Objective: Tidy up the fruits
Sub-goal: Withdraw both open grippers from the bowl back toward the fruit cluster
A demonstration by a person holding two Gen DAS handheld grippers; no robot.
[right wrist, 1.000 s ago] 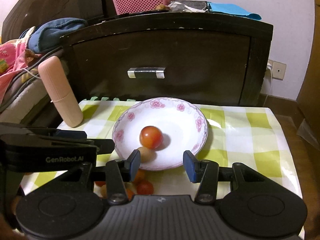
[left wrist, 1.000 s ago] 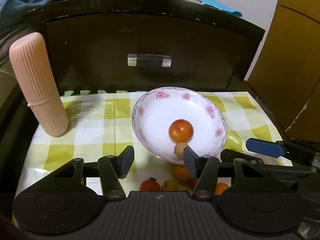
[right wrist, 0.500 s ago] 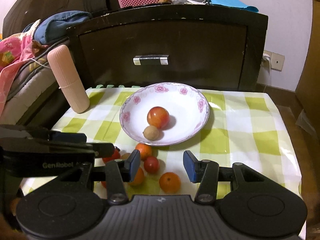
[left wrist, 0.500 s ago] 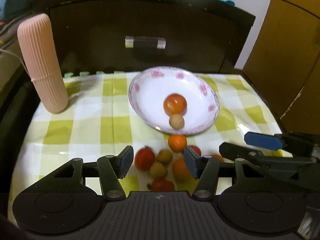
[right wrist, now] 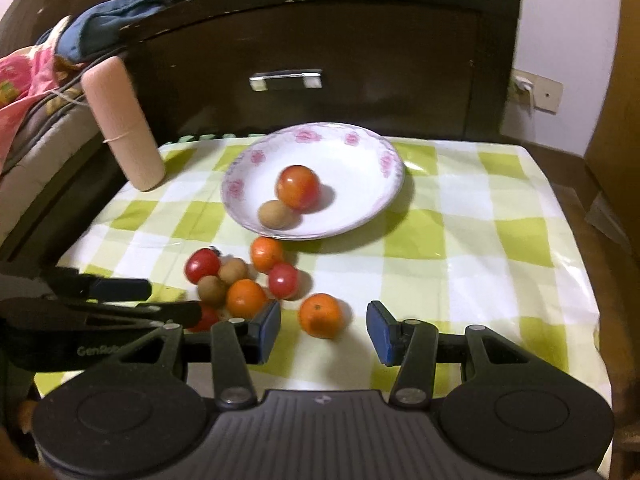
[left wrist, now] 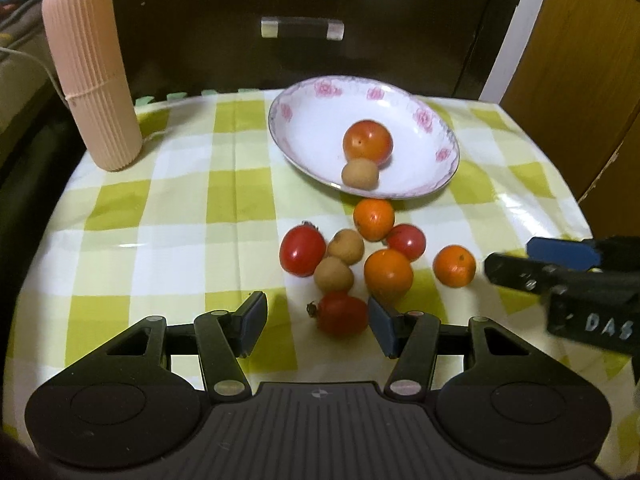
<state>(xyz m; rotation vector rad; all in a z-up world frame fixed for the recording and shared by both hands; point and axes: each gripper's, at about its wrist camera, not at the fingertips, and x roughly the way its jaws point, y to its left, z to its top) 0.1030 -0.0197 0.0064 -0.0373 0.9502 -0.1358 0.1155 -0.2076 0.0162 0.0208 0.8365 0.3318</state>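
Observation:
A white plate with pink flowers holds a red-orange tomato and a small brown fruit. In front of it on the checked cloth lies a cluster of several oranges, red tomatoes and brown fruits. My left gripper is open, with a red tomato between its fingertips. My right gripper is open around a lone orange, which also shows in the left wrist view.
A ribbed pink cylinder stands at the table's back left. A dark wooden drawer front with a metal handle rises behind the table. Bedding lies to the left.
Both grippers have pulled back and lower, away from the plate. The loose fruit cluster has come into full view, and each gripper now has a fruit between its open fingers.

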